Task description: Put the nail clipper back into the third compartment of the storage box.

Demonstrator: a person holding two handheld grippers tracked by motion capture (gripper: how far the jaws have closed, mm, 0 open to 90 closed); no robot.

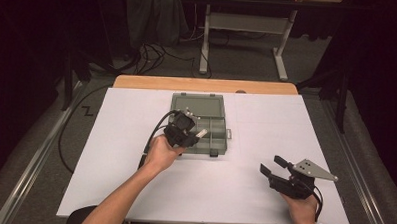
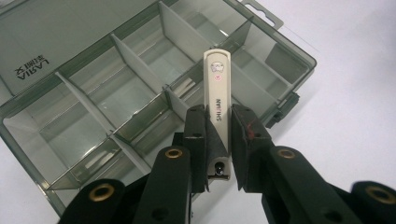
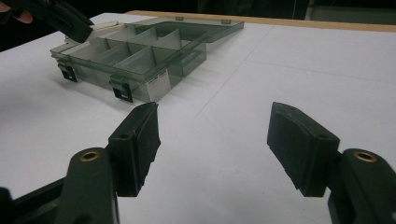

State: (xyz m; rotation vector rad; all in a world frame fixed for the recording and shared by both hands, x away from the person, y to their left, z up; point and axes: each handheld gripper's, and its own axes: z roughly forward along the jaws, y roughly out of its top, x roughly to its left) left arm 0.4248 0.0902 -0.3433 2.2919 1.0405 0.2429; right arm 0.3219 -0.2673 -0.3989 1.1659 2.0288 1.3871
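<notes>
A smoky clear organizer box (image 1: pixel 220 143) (image 2: pixel 37 135) (image 3: pixel 182 60) lies open on the white table, its lid (image 1: pixel 197 103) folded back and its compartments divided by thin walls. My left gripper (image 1: pixel 194 134) (image 2: pixel 218 122) hovers over the box's left compartments, shut on a slim cream nail clipper (image 2: pixel 217 84) (image 1: pixel 201 133) printed with dark letters. The clipper points out over the dividers. My right gripper (image 1: pixel 271 163) (image 3: pixel 212 140) rests near the table's front right, jaws wide apart and open with nothing between them.
A wooden strip (image 1: pixel 202 84) edges the table's far side. Beyond it stand a desk frame (image 1: pixel 244 38) and loose cables (image 1: pixel 153 58) on the floor. Bare white table surface (image 1: pixel 286 120) lies between the box and the right gripper.
</notes>
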